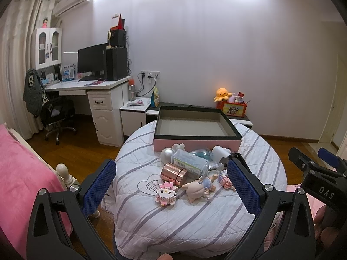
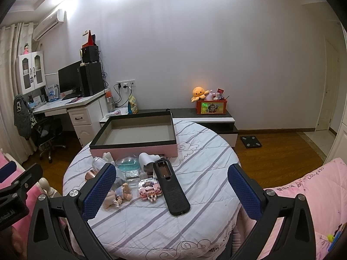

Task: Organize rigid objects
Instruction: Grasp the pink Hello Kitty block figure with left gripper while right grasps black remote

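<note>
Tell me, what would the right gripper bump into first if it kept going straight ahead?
Probably the black remote. It lies between the open right gripper's fingers, nearer than the pink box. Depth is hard to judge.

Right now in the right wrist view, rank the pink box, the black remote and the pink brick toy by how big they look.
1. pink box, clearly largest, though farthest.
2. black remote, long and narrow.
3. pink brick toy, smallest; it lies beside the remote at similar nearness, so that ranking holds.

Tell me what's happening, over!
Left gripper and right gripper open, holding nothing. Pink box empty. Toys and black remote still piled on table. Nothing in the way.
</note>
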`<state>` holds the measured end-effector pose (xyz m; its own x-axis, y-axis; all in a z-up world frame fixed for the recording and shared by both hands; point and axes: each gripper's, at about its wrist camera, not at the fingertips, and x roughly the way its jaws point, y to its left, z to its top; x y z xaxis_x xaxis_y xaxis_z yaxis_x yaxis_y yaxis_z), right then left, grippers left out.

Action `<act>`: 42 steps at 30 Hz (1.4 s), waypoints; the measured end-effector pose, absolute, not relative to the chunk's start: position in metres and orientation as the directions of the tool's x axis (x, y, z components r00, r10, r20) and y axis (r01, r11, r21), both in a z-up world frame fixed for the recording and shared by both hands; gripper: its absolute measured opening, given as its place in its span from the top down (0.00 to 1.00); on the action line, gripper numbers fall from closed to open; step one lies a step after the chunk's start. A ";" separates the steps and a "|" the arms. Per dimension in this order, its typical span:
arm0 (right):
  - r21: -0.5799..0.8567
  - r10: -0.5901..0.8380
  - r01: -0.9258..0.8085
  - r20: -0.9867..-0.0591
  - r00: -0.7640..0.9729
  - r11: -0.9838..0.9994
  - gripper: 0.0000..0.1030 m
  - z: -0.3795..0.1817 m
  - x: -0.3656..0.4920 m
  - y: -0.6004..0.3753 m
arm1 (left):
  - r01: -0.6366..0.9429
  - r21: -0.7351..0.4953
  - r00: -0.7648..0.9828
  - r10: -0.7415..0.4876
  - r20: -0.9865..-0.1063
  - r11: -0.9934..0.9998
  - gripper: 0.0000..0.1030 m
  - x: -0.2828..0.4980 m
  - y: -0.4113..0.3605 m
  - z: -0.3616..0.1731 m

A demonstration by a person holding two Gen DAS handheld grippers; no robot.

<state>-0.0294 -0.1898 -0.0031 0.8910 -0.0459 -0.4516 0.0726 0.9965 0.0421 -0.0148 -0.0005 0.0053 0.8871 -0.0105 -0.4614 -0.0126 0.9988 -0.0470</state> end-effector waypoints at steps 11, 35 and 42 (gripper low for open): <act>0.048 -0.020 0.052 -0.519 0.854 0.997 0.00 -0.035 -0.007 -0.194 | -0.024 -0.049 0.835 -0.007 -0.550 0.999 0.00 0.010 0.010 -0.039; 0.029 -0.015 0.052 -0.718 0.696 0.998 0.00 -0.139 0.053 -0.215 | -0.040 -0.027 0.707 0.009 -0.707 0.999 0.00 0.071 0.027 -0.145; -0.019 -0.028 0.021 -0.741 0.671 1.000 0.07 -0.152 0.074 -0.222 | -0.004 -0.014 0.696 -0.007 -0.718 1.000 0.00 0.091 0.019 -0.157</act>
